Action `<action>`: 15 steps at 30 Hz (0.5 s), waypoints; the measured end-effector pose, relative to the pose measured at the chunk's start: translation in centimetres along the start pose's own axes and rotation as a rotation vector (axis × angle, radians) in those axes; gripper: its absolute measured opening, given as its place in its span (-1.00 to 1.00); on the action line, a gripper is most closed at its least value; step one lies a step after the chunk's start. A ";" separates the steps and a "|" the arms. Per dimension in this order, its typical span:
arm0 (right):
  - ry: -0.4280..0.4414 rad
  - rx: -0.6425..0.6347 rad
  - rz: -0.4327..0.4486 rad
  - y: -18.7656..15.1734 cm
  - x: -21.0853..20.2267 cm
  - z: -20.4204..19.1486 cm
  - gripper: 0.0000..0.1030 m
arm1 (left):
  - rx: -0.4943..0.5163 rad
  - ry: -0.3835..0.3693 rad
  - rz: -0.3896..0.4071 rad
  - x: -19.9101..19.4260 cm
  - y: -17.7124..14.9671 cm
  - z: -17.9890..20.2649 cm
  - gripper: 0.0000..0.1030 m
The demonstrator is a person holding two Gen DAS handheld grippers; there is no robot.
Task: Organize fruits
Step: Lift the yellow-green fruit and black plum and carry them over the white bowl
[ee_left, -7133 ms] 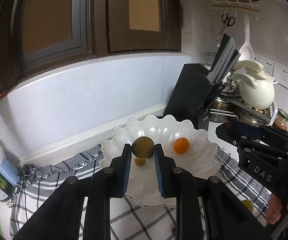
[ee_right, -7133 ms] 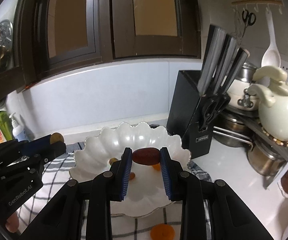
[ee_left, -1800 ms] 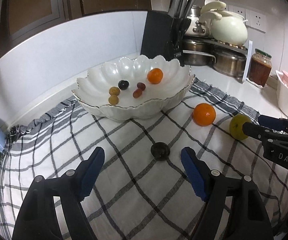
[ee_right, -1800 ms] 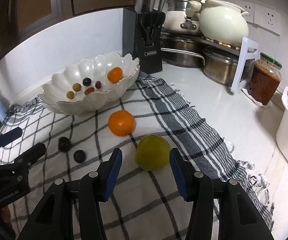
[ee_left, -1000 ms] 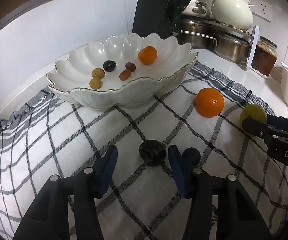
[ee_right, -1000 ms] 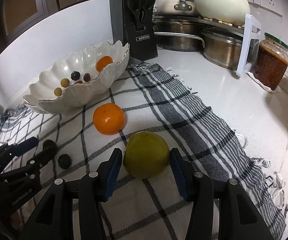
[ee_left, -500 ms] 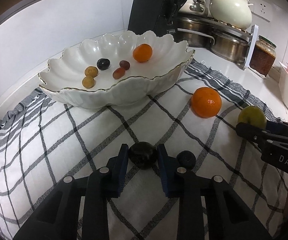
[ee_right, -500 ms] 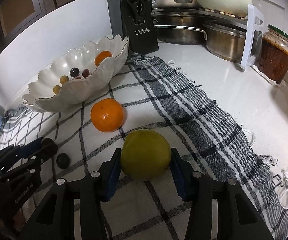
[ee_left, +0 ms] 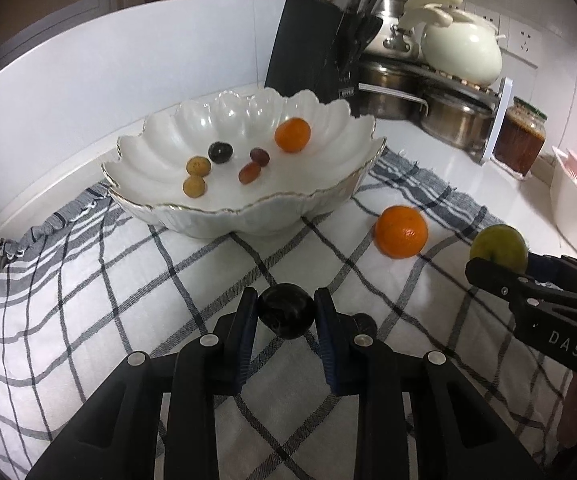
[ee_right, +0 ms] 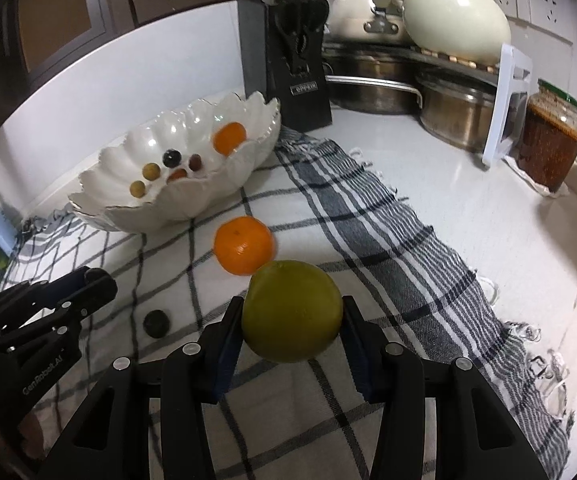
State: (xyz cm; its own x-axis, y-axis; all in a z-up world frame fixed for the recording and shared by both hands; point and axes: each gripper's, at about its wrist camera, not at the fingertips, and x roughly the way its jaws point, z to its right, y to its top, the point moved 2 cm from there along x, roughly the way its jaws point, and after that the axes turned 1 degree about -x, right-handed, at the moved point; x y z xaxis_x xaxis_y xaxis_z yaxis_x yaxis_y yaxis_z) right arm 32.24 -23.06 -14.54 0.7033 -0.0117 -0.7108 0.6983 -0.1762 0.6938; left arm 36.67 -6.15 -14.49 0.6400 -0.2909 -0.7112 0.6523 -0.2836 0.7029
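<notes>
Here, the left gripper (ee_left: 286, 312) has its jaws clamped on a dark plum (ee_left: 286, 316) over the checked cloth (ee_left: 88, 280) on the desk. A second dark fruit (ee_right: 156, 323) lies just beside it. The bowl (ee_left: 248, 216) beyond holds six fruits. An orange (ee_left: 401, 232) rests on the cloth between bowl and right gripper (ee_right: 292, 316), whose jaws are clamped on a green fruit (ee_right: 292, 310).

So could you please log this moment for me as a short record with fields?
left hand-held gripper: shut on dark fruit
right hand-held gripper: shut on green fruit
bowl: one small orange, five small fruits
loose on cloth: orange, small dark fruit
</notes>
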 end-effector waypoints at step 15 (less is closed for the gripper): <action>0.058 -0.038 0.087 2.2 -2.9 -2.0 -0.07 | -0.046 0.020 0.121 -4.6 2.1 -1.2 -0.43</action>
State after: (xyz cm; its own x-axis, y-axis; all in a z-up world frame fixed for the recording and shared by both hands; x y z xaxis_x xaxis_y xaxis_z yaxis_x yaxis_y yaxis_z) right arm 31.98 -21.45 -10.70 0.7673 0.0317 -0.6406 0.6380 -0.1392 0.7573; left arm 35.58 -4.27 -9.73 0.7226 -0.3023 -0.6216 0.5877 -0.2048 0.7827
